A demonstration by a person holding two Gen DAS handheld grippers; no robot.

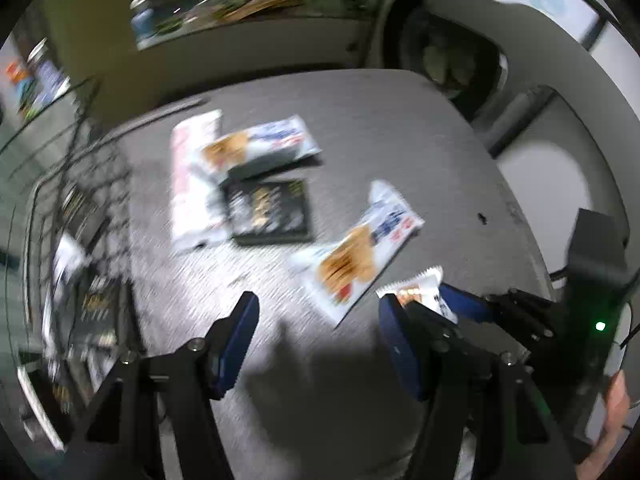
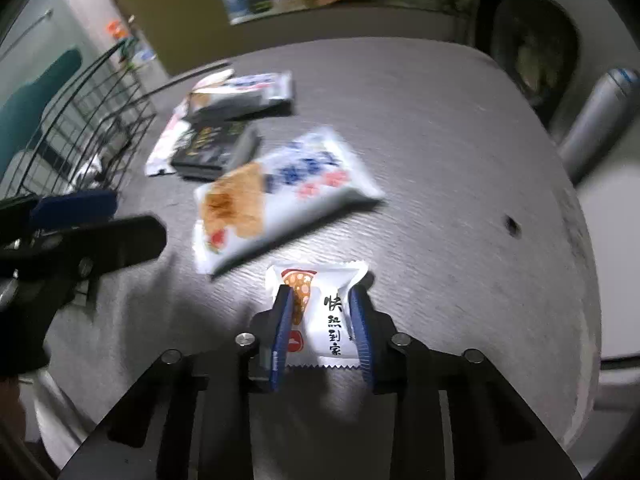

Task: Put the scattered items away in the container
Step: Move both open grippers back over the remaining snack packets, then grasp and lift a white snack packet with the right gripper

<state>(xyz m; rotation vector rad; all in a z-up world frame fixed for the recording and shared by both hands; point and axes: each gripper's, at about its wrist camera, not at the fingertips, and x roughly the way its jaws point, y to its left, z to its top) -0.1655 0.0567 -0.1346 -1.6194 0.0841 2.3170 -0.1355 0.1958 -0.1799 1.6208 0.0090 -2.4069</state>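
My right gripper (image 2: 321, 300) is shut on a small white snack packet (image 2: 320, 320) with black characters, low over the grey tabletop (image 2: 440, 160); its blue pads pinch the wrapper from both sides. The same packet (image 1: 420, 286) shows at the right of the left wrist view. My left gripper (image 1: 319, 312) stands open over bare table, with nothing between its pads. Just ahead of it lies a large blue-and-white cracker packet (image 1: 360, 252) (image 2: 280, 196). Farther back lie a black packet (image 1: 272, 212), another cracker packet (image 1: 260, 146) and a long white packet (image 1: 188, 184). A black wire basket (image 1: 80, 208) (image 2: 80, 120) stands at the left.
The basket holds several packets. A grey metal flask (image 2: 596, 120) stands beyond the table's right edge. The round table's rim (image 2: 576, 240) curves close on the right. A small dark spot (image 2: 511, 225) marks the tabletop. A person's hand (image 1: 616, 412) shows at the lower right.
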